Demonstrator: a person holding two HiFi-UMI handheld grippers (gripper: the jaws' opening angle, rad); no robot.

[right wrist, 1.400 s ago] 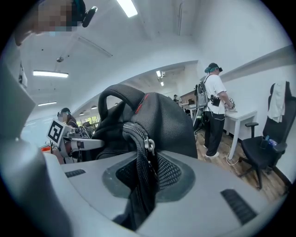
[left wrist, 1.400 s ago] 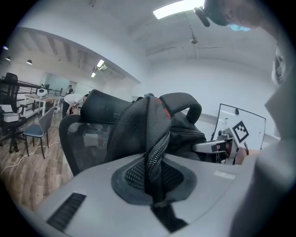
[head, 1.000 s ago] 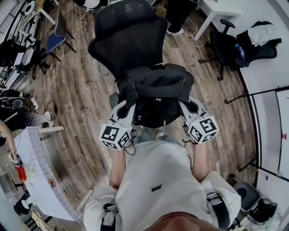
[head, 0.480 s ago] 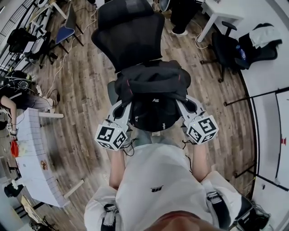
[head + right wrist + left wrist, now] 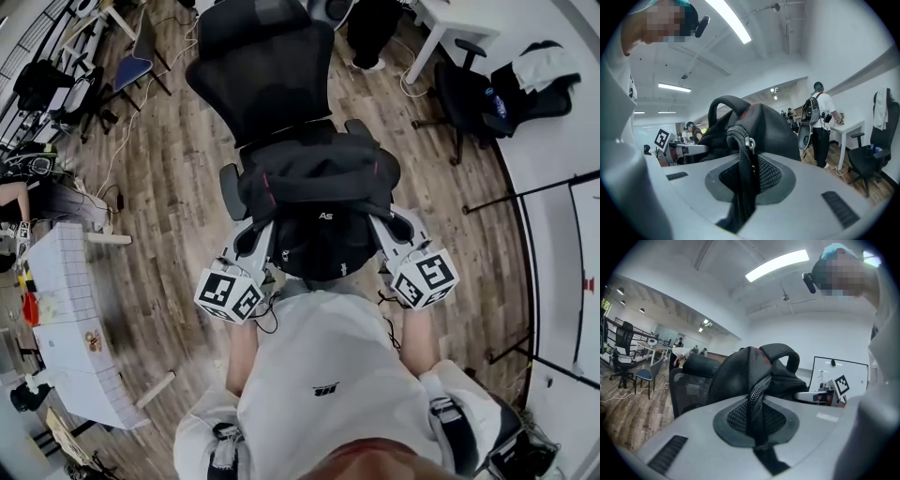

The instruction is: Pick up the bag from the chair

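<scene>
Plainly, both grippers had hold of the black bag (image 5: 319, 192), which sat between them over the seat of the black mesh chair (image 5: 267, 66), just in front of its backrest (whether its bottom touched the seat could not be told from above). The left gripper (image 5: 255, 236) was at the bag's left side and the right gripper (image 5: 392, 228) at its right, their marker cubes close to the person's white shirt (image 5: 323, 375). Seen from the left gripper view, its grey fingers (image 5: 689, 441) were pressed onto a zippered black fold of the bag, pinching it. The right gripper's fingers (image 5: 815, 187) likewise pinched a zippered edge bearing a metal pull (image 5: 749, 141). The bag's top handle (image 5: 724, 100) arched upward. A wooden floor (image 5: 178, 187) lay around the chair, with a white desk (image 5: 80, 328) well apart at the left.
</scene>
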